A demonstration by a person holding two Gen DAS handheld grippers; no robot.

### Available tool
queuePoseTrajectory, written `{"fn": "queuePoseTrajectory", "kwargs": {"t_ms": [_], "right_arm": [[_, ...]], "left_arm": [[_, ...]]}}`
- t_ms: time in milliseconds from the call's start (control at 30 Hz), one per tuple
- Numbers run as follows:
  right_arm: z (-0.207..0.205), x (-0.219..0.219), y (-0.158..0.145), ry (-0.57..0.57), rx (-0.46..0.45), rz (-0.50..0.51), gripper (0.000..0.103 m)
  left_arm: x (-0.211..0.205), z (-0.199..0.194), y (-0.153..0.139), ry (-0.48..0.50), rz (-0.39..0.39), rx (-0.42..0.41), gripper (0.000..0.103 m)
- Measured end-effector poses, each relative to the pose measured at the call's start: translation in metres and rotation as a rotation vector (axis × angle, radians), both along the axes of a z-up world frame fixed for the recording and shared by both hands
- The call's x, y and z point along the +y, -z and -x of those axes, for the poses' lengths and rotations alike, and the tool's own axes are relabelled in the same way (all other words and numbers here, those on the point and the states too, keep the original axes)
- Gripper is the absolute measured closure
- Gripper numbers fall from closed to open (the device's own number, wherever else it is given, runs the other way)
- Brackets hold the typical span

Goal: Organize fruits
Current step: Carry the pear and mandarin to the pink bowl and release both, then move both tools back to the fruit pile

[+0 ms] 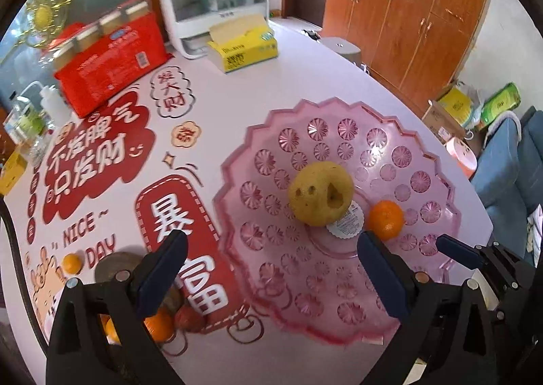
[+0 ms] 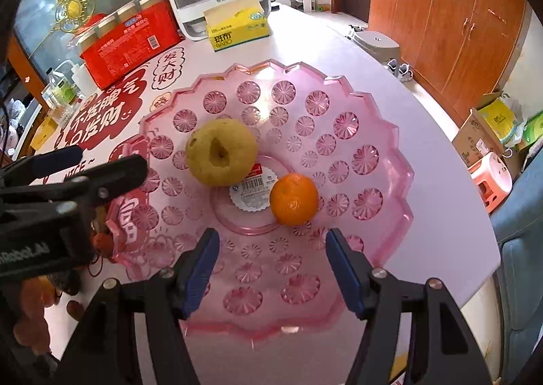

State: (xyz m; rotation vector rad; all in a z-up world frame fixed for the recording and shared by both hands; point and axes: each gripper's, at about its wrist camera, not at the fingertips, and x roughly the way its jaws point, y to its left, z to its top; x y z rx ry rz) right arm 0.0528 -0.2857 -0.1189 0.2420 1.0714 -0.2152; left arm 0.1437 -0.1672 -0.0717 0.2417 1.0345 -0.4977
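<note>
A pink scalloped plastic fruit plate [image 1: 339, 133] [image 2: 373, 133] lies on the white table. In it sit a yellow pear [image 1: 320, 193] [image 2: 220, 151] with holes in its skin and an orange [image 1: 386, 219] [image 2: 294, 199], beside a barcode sticker. My left gripper [image 1: 271, 269] is open and empty above the plate's near left rim. My right gripper [image 2: 271, 266] is open and empty above the plate's near part, just short of the orange. Several loose fruits lie on the table at the left: a small orange [image 1: 72, 263], more oranges [image 1: 157, 324] and a reddish fruit [image 1: 190, 318], partly hidden by my left fingers.
A red box [image 1: 112, 55] [image 2: 132, 42], a yellow tissue box [image 1: 244, 45] [image 2: 237, 28] and a white appliance [image 1: 213, 4] stand at the table's far side. Bottles [image 1: 30, 116] stand at the far left. Red decals cover the table's left. The table edge curves at the right.
</note>
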Motion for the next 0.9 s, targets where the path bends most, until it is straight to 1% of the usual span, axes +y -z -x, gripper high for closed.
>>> {"fn": "queuePoseTrajectory", "kwargs": {"t_ms": [167, 400, 633, 900], "right_arm": [[0.007, 0.005, -0.008, -0.017, -0.009, 0.0, 0.037], [0.018, 0.012, -0.024, -0.052, -0.039, -0.004, 0.037], [0.03, 0.026, -0.046, -0.12, -0.087, 0.007, 0.037], [0.039, 0.048, -0.072, -0.211, -0.151, -0.001, 0.037]], "left_arm": [[0.024, 0.018, -0.018, -0.047, 0.029, -0.031, 0.004], [0.054, 0.044, -0.034, -0.104, 0.045, -0.063, 0.004], [0.078, 0.069, -0.048, -0.173, 0.04, -0.087, 0.004], [0.124, 0.094, -0.063, -0.287, 0.043, -0.126, 0.004]]}}
